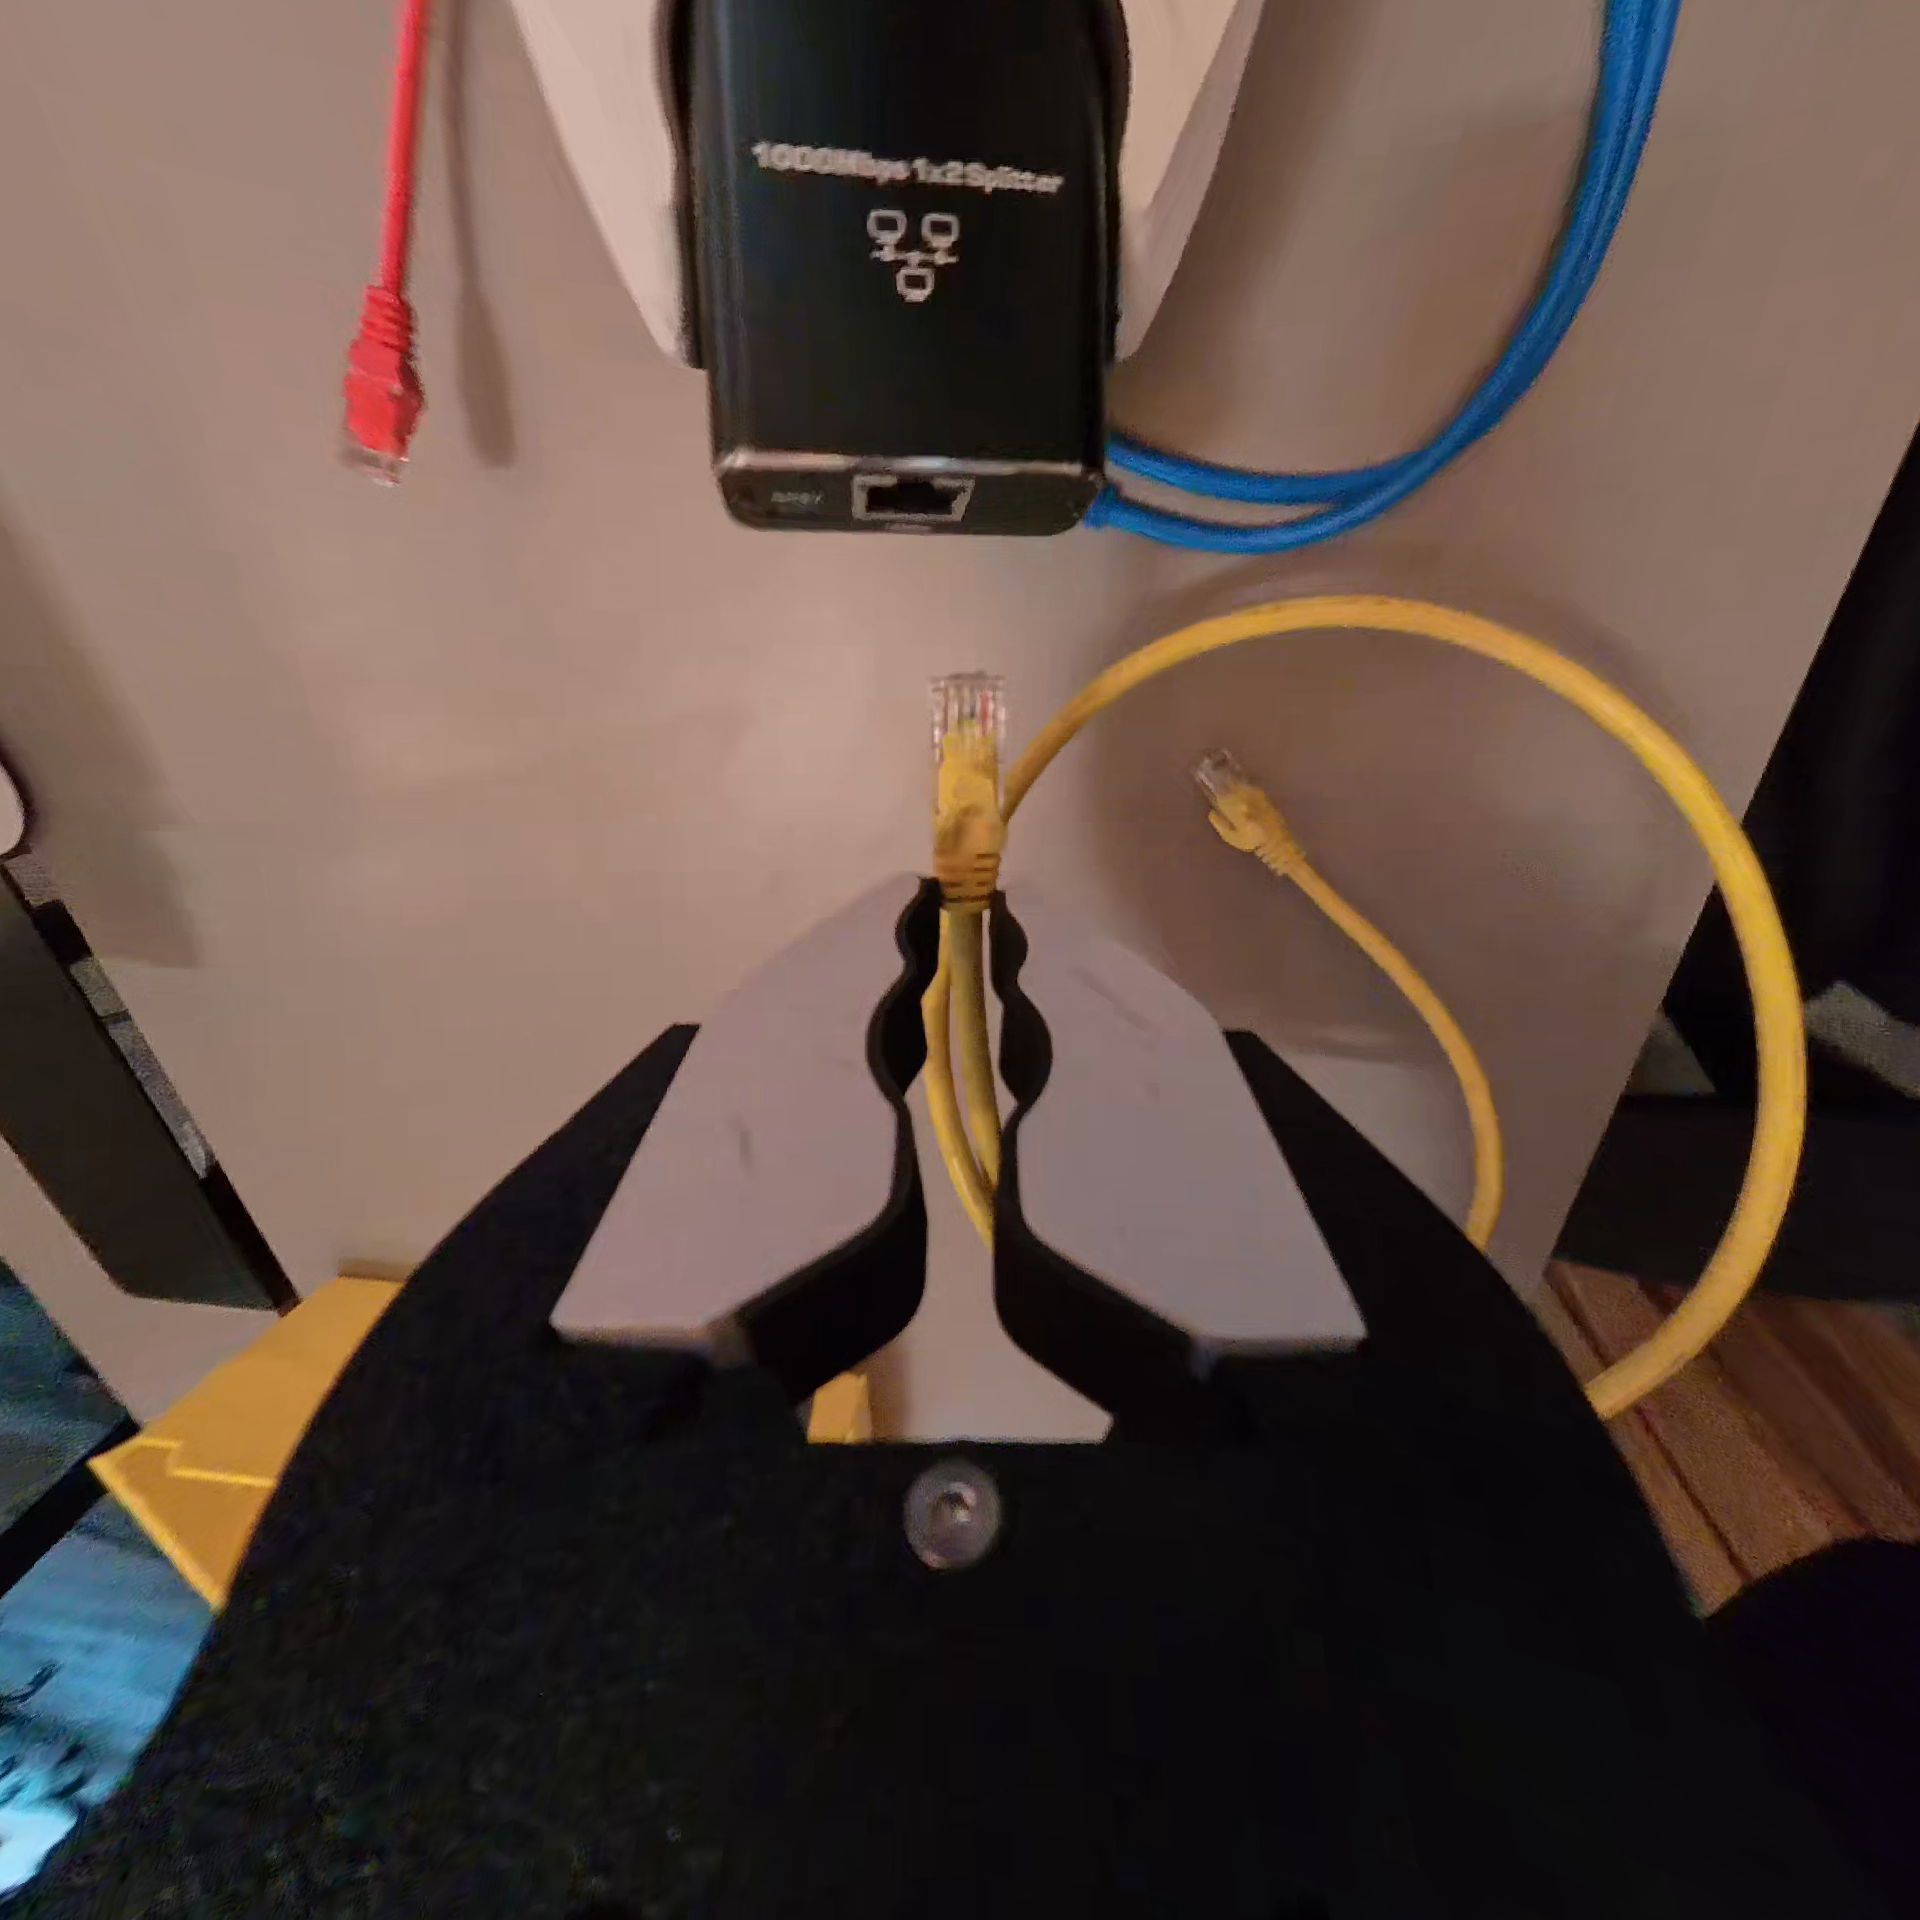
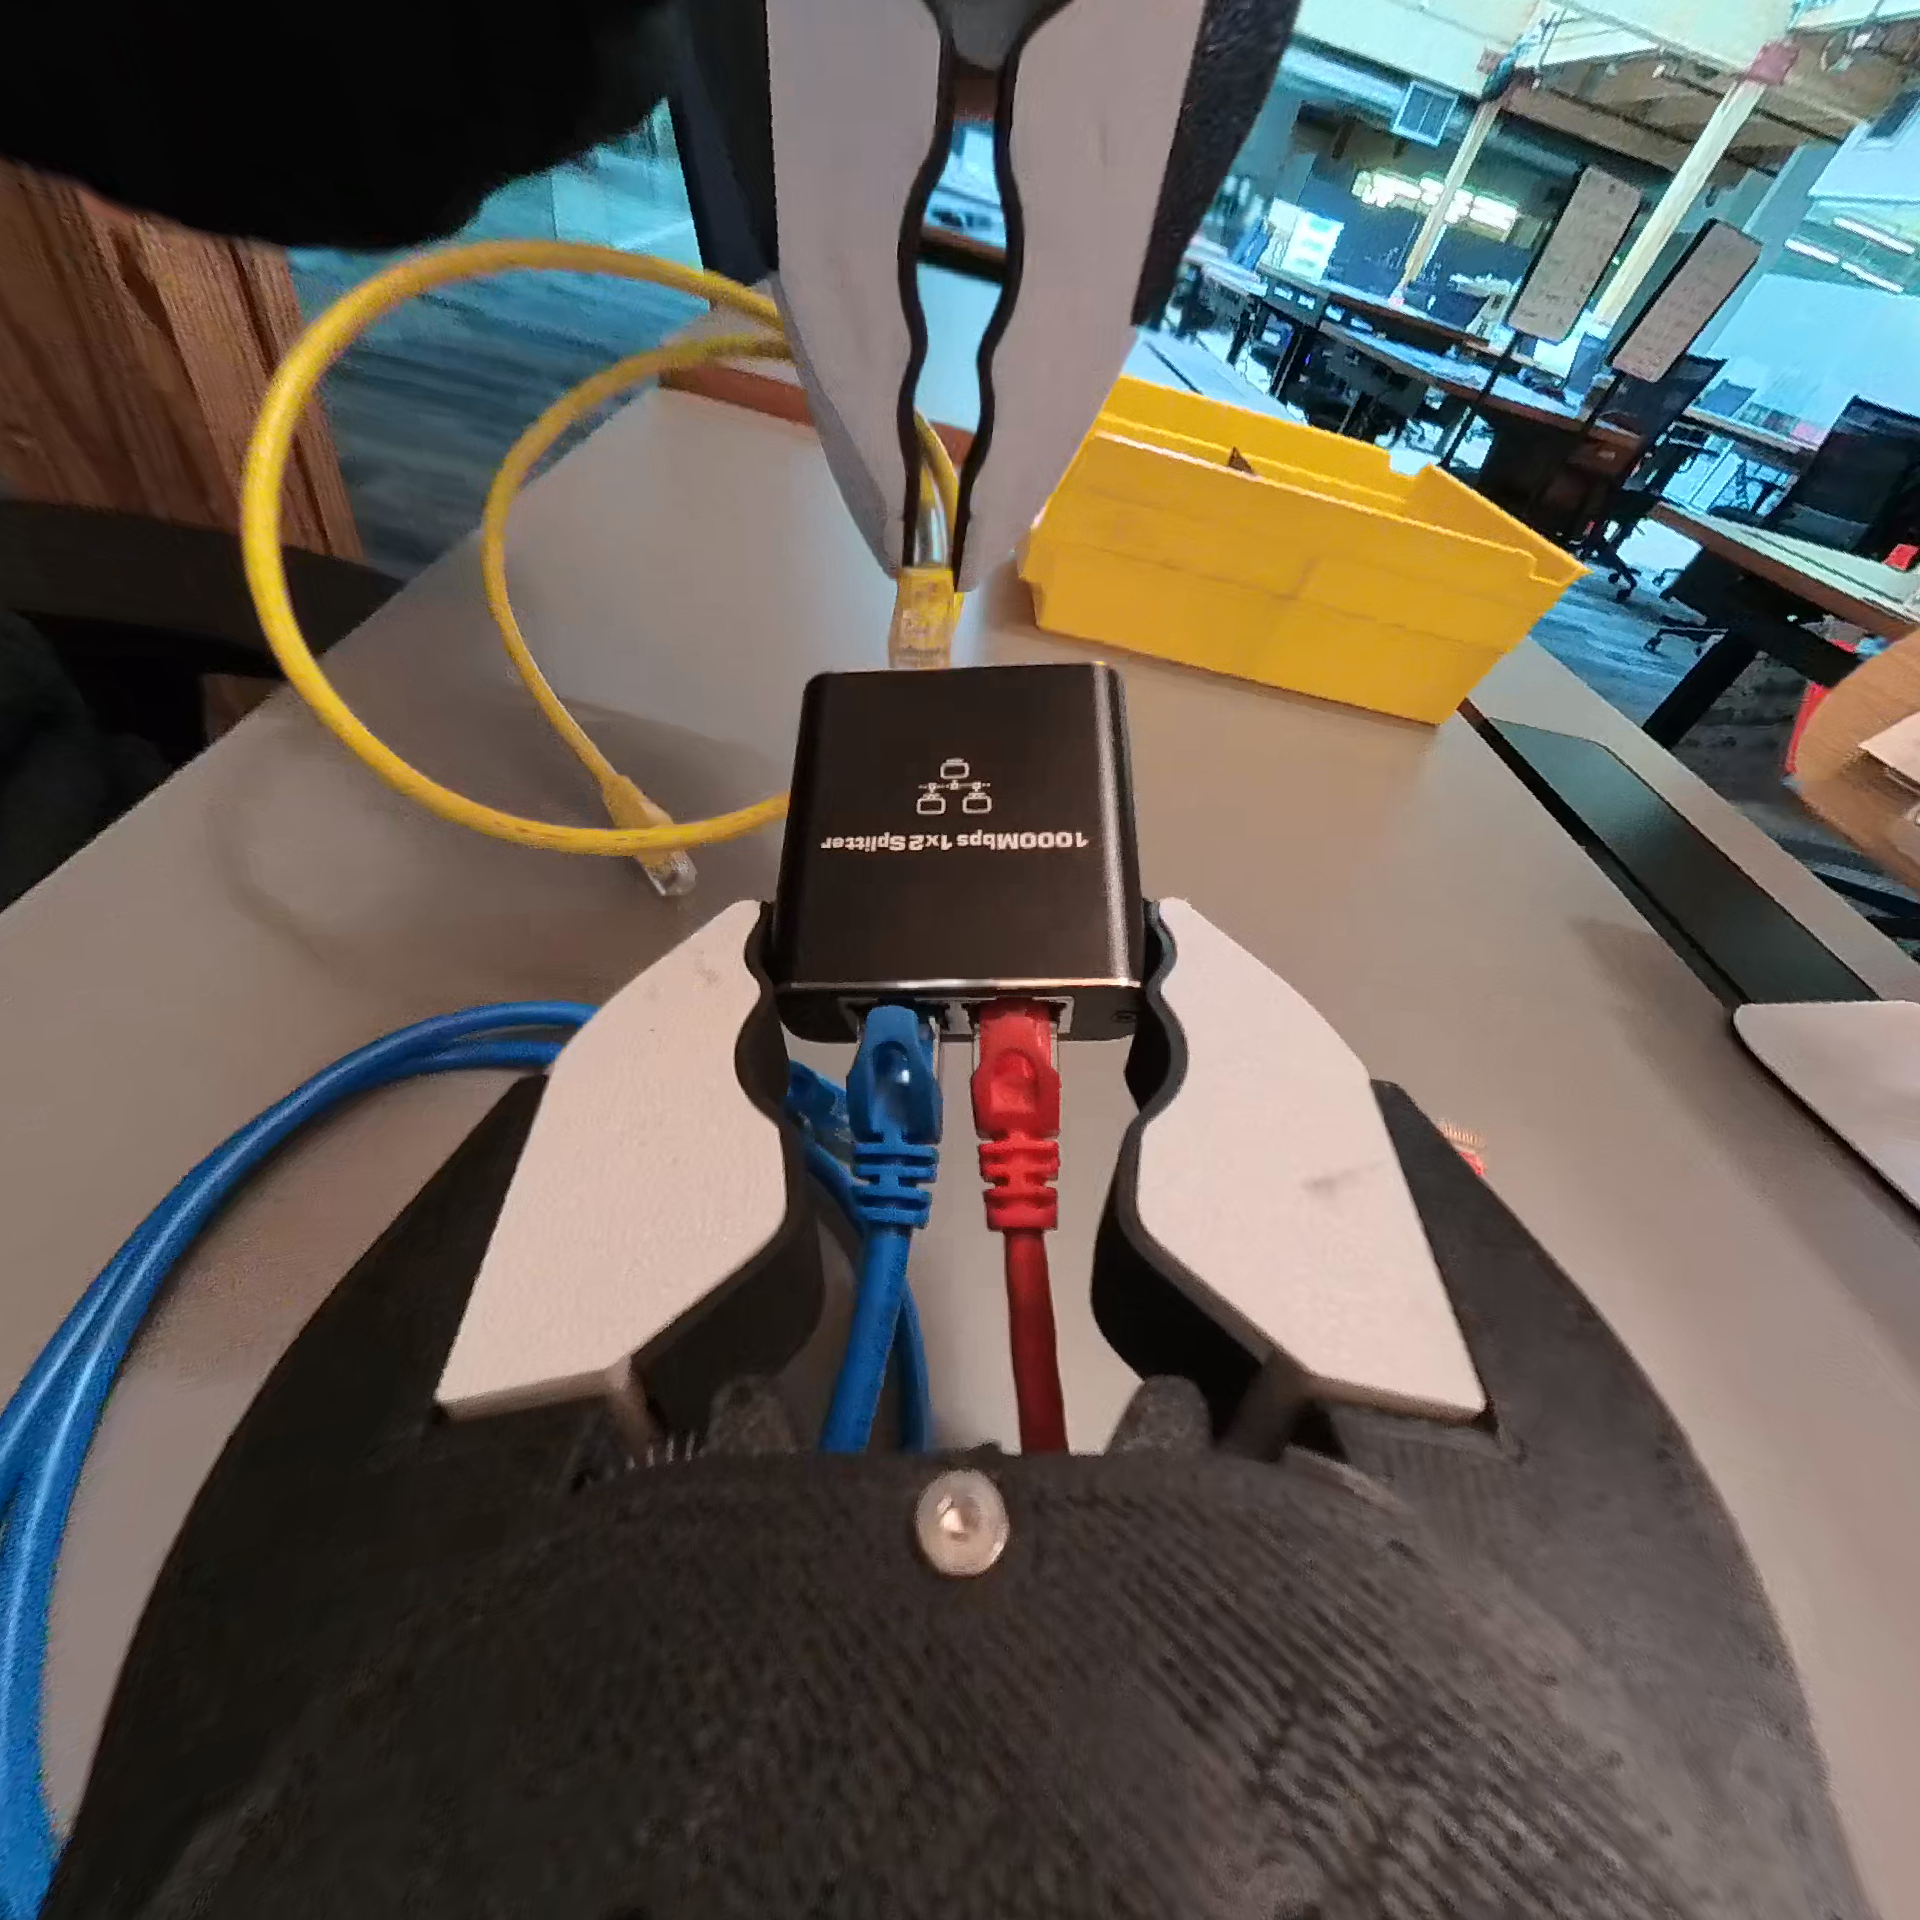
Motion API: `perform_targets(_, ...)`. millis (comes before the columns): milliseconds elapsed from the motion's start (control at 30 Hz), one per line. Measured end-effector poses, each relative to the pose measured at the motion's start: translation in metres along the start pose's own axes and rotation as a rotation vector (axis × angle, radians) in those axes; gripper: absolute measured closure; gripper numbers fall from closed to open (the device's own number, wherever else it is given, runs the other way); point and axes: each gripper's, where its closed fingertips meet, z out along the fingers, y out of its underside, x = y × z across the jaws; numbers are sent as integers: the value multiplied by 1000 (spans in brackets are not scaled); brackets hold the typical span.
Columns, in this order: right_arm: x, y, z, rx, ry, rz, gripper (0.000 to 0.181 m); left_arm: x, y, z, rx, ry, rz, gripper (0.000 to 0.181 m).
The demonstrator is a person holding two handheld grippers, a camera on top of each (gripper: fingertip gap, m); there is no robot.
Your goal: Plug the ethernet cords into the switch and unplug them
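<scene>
The black switch (image 2: 954,831) lies on the grey table (image 2: 1403,883), and my right gripper (image 2: 956,966) is shut on its sides. A blue plug (image 2: 894,1091) and a red plug (image 2: 1013,1101) sit in its two near ports. My left gripper (image 1: 961,894) is shut on the yellow cord just behind its plug (image 1: 966,769). The plug points at the switch's (image 1: 904,260) single empty port (image 1: 914,499), a short gap away. From the right wrist view, the left gripper (image 2: 935,561) and the yellow plug (image 2: 920,618) are just beyond the switch.
The yellow cord loops on the table (image 1: 1714,935) and its other plug (image 1: 1242,805) lies free. The red cord's free end (image 1: 382,384) lies left of the switch, and blue cord coils (image 1: 1455,436) lie right. A yellow bin (image 2: 1278,561) stands behind.
</scene>
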Motion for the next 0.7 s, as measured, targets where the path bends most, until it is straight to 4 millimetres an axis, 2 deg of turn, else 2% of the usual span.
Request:
perform_targets(33, 0, 2, 1, -22, 4, -12, 118, 1, -2, 2, -28, 7, 19, 173)
perform_targets(300, -2, 9, 3, -73, -5, -23, 117, -4, -15, 7, -101, -15, 62, 173)
perform_targets(433, -2, 11, 4, -88, -5, -12, 118, -10, -16, 7, -125, -47, 45, 173)
perform_targets(700, 0, 14, 4, -118, 8, -14, 118, -8, -18, 9, -180, -63, 31, 173)
